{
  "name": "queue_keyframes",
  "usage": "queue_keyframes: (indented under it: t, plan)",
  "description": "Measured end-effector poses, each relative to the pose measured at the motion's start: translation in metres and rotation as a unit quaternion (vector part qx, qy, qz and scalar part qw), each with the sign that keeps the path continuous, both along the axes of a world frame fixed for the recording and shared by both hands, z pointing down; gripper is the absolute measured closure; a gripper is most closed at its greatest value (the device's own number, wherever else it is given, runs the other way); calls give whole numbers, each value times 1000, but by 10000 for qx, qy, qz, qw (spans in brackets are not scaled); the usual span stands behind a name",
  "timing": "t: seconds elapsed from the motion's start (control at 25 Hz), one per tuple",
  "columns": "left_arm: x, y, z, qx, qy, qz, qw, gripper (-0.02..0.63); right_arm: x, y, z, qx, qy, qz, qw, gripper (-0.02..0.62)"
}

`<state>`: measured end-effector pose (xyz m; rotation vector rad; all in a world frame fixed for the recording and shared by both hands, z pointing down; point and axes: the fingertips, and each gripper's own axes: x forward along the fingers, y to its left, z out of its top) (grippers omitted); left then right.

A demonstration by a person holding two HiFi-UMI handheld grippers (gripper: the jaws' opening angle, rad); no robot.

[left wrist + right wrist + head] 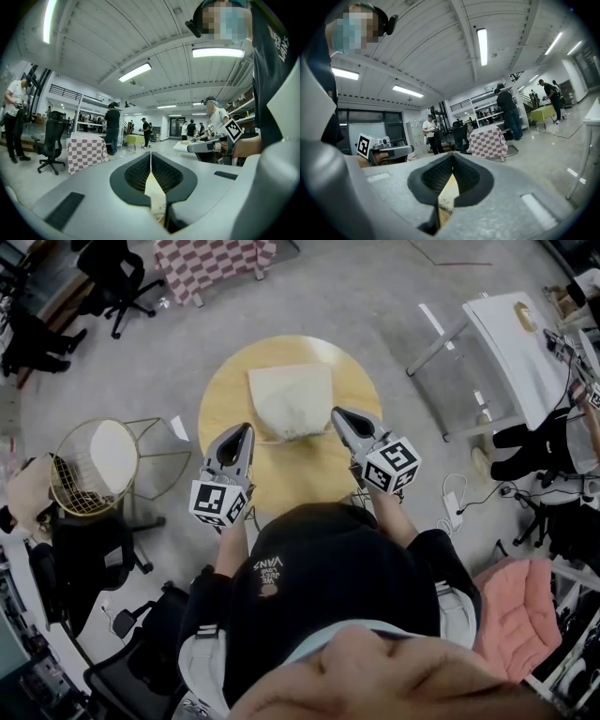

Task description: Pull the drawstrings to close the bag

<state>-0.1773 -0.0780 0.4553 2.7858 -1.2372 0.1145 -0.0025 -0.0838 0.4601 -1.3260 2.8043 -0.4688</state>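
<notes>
A cream cloth bag (291,399) lies flat on the far half of a round wooden table (309,479). A thin cord runs along the bag's near edge. My left gripper (240,432) hovers just off the bag's near left corner, and my right gripper (337,414) off its near right corner. Neither touches the bag. In the left gripper view the left gripper (150,154) points up at the room, jaw tips together and empty, with only a sliver of tabletop showing below them. The right gripper (452,157) looks the same in its own view.
A round wire-frame stool (94,465) stands left of the table. There is a white table (520,343) at the right, a checkered table (211,263) at the far side and a pink cushioned chair (516,615) at the near right. Several people stand about the room.
</notes>
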Motion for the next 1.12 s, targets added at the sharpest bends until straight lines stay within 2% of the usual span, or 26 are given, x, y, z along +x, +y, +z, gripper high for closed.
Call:
queue_keyframes:
  t: [0.6, 1.12]
  plan:
    - [-4, 9, -1, 49, 177, 212, 9996, 592, -10, 13, 2, 45, 164, 106, 9998, 598]
    - [3, 5, -2, 52, 90, 343, 9994, 592, -14, 8, -1, 35, 211, 66, 9997, 598]
